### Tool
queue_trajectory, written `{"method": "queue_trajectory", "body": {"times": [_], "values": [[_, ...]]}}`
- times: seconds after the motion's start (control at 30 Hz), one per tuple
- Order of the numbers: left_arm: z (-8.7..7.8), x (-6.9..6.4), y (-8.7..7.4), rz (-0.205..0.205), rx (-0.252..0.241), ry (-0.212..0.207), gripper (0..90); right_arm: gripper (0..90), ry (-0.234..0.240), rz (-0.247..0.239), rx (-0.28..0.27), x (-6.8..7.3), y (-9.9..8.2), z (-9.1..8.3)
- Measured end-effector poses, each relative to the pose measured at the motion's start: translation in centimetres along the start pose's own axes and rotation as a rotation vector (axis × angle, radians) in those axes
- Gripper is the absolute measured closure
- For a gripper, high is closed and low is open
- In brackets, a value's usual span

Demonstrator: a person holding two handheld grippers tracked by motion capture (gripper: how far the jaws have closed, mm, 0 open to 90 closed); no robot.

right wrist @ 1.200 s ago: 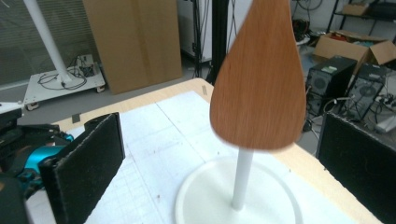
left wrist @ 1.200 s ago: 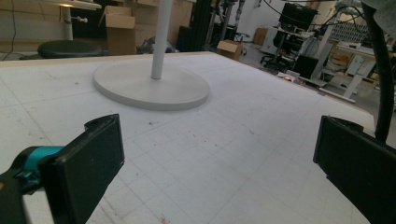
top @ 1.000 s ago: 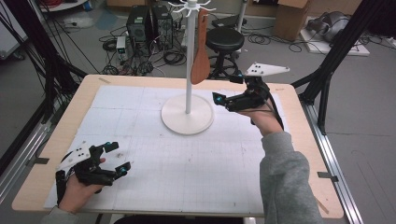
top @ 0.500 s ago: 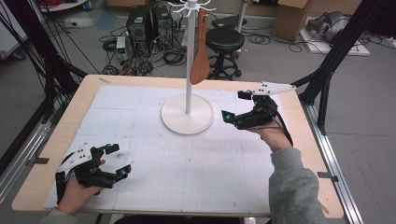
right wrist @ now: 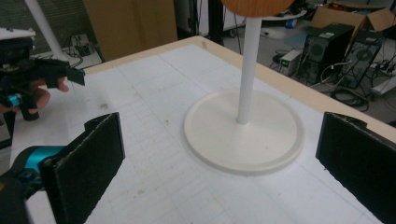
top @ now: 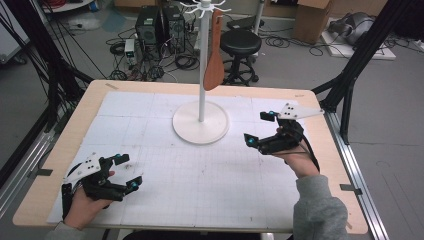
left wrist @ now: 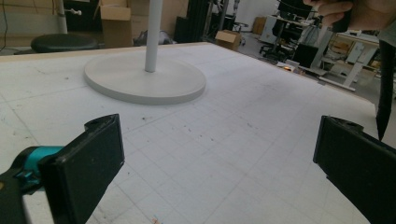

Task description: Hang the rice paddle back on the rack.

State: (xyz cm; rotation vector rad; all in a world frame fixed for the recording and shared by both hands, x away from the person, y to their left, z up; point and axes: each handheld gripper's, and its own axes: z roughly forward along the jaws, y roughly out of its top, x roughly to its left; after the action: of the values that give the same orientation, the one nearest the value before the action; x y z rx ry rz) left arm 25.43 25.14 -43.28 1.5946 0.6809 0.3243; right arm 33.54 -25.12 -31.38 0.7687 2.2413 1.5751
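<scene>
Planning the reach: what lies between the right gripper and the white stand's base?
Bare white mat separates the right gripper from the stand's base, per the high view.

White stand [top: 201,120] mid-table with wooden paddle [top: 215,55] hanging from top hook, right gripper [top: 258,129] jaws apart just beside its base, left gripper [top: 126,172] jaws apart near front-left edge.
</scene>
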Motion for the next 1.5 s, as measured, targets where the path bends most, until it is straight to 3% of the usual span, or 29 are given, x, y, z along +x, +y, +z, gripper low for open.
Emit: {"method": "queue_trajectory", "body": {"times": [0.2, 0.4, 0.7, 0.97, 1.13, 1.3, 1.5], "values": [[0.6, -0.1, 0.1, 0.011, 0.011, -0.009, 2.3, 0.0, -0.003, 0.023, 0.006, -0.1, -1.4, -0.5], [0.8, -0.2, 0.2, 0.013, 0.017, -0.002, 2.3, 0.0, 0.023, 0.026, -0.012, 0.2, -2.6, -1.5], [0.8, -0.2, 0.2, 0.031, 0.022, 0.008, 2.3, 0.0, 0.010, 0.055, -0.042, 0.8, -4.6, -3.3], [0.2, -0.5, 0.5, 0.045, 0.006, 0.013, 2.3, 0.0, 0.044, 0.071, -0.091, 1.6, -7.3, -5.7], [0.1, -0.9, 0.6, 0.054, 0.006, 0.010, 2.3, 0.0, 0.018, 0.104, -0.108, 2.1, -9.2, -7.1], [0.3, -0.8, 0.6, 0.059, 0.014, 0.009, 2.3, 0.0, 0.009, 0.130, -0.126, 2.3, -10.4, -7.4], [0.1, -1.0, 0.5, 0.072, 0.019, 0.005, 2.3, 0.0, 0.000, 0.116, -0.073, 2.5, -11.5, -6.5]]}}
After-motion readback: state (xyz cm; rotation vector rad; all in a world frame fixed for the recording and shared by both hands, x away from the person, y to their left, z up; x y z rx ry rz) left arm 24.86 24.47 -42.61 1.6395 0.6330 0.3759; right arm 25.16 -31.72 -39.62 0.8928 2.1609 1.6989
